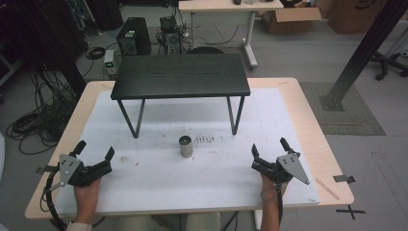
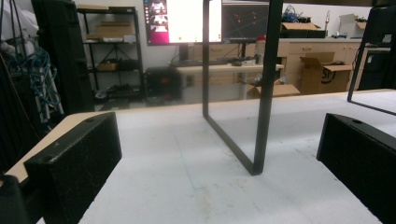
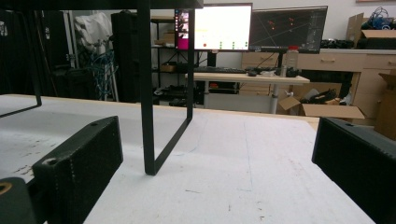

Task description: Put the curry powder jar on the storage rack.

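A small metal cylinder [image 1: 185, 146] stands upright on the white mat [image 1: 159, 178], in front of a low black stand [image 1: 180, 75]. My left gripper [image 1: 95, 150] rests at the mat's near left, held by a hand, jaws wide apart with nothing between them. My right gripper [image 1: 269, 147] sits at the near right, also open and empty. In the left gripper view, the left gripper [image 2: 219, 163] faces the stand's left leg frame [image 2: 261, 93]. In the right gripper view, the right gripper [image 3: 215, 168] faces the stand's right leg frame [image 3: 148, 93]. The cylinder lies between the two grippers, apart from both.
The wooden table [image 1: 308, 120] ends just beyond the mat on every side. Dark scuff marks [image 1: 204, 139] lie right of the cylinder. Cables, a computer tower [image 1: 133, 36] and a desk [image 1: 231, 7] stand on the floor behind. A black pillar [image 1: 365, 48] rises at right.
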Action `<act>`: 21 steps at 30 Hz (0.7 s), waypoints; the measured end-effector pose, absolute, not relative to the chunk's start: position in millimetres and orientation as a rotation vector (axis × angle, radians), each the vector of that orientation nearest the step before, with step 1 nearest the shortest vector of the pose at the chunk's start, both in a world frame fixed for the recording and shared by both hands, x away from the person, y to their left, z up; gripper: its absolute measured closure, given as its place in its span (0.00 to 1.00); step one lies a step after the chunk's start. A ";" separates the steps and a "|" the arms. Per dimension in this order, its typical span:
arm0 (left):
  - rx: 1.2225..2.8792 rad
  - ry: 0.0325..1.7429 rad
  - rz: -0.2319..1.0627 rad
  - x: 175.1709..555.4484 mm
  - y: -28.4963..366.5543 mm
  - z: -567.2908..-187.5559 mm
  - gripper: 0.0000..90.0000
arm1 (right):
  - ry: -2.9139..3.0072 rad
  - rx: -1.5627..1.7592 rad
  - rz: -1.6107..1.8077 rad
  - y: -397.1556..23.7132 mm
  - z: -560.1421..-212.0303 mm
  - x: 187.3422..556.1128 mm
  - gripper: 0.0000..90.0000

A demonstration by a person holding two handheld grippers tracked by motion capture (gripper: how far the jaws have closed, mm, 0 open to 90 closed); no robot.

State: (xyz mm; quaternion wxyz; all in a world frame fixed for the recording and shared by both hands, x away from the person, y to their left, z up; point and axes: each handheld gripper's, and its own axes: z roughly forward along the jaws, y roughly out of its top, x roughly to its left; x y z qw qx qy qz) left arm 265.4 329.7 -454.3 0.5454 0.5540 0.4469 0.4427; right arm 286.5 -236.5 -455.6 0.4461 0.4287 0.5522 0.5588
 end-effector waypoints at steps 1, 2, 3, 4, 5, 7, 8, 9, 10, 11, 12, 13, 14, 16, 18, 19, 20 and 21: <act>1.313 1.059 1.050 265.3 329.7 -454.4 0.00 | 1.368 1.060 1.384 -236.5 -455.7 286.4 0.01; 1.312 1.059 1.050 265.3 329.8 -454.4 0.00 | 1.367 1.060 1.384 -236.5 -455.7 286.3 0.01; 1.312 1.059 1.050 265.3 329.8 -454.4 0.00 | 1.367 1.059 1.384 -236.5 -455.7 286.3 0.01; 1.312 1.060 1.050 265.3 329.8 -454.3 0.00 | 1.366 1.058 1.384 -236.5 -455.7 286.2 0.01; 1.312 1.060 1.050 265.3 329.8 -454.3 0.00 | 1.366 1.058 1.384 -236.5 -455.7 286.2 0.01; 1.312 1.060 1.050 265.2 329.8 -454.3 0.00 | 1.364 1.056 1.384 -236.3 -455.7 285.9 0.02; 1.311 1.060 1.051 265.2 329.8 -454.4 0.00 | 1.364 1.055 1.384 -236.2 -455.7 285.7 0.02; 1.311 1.060 1.051 265.2 329.8 -454.4 0.00 | 1.364 1.053 1.383 -236.1 -455.8 285.7 0.02; 1.311 1.060 1.050 265.3 329.8 -454.4 0.00 | 1.364 1.053 1.383 -236.0 -455.7 285.7 0.02; 1.311 1.060 1.050 265.3 329.8 -454.4 0.00 | 1.364 1.053 1.383 -236.0 -455.7 285.7 0.02; 1.312 1.060 1.051 265.2 329.8 -454.3 0.00 | 1.364 1.053 1.382 -236.0 -455.7 285.6 0.02; 1.311 1.060 1.051 265.3 329.8 -454.4 0.00 | 1.364 1.053 1.383 -236.0 -455.7 285.6 0.02; 1.311 1.060 1.051 265.3 329.8 -454.4 0.00 | 1.364 1.053 1.383 -236.0 -455.8 285.7 0.02; 1.311 1.059 1.050 265.3 329.8 -454.4 0.00 | 1.363 1.052 1.383 -236.1 -455.7 285.6 0.02; 1.312 1.060 1.050 265.3 329.8 -454.3 0.00 | 1.362 1.049 1.384 -236.1 -455.7 285.3 0.02; 1.312 1.060 1.050 265.3 329.8 -454.4 0.00 | 1.361 1.048 1.385 -236.1 -455.8 285.3 0.02; 1.312 1.060 1.050 265.4 329.8 -454.3 0.00 | 1.359 1.048 1.387 -236.3 -455.7 285.3 0.02; 1.313 1.060 1.050 265.4 329.7 -454.3 0.00 | 1.357 1.050 1.390 -236.5 -455.7 285.2 0.02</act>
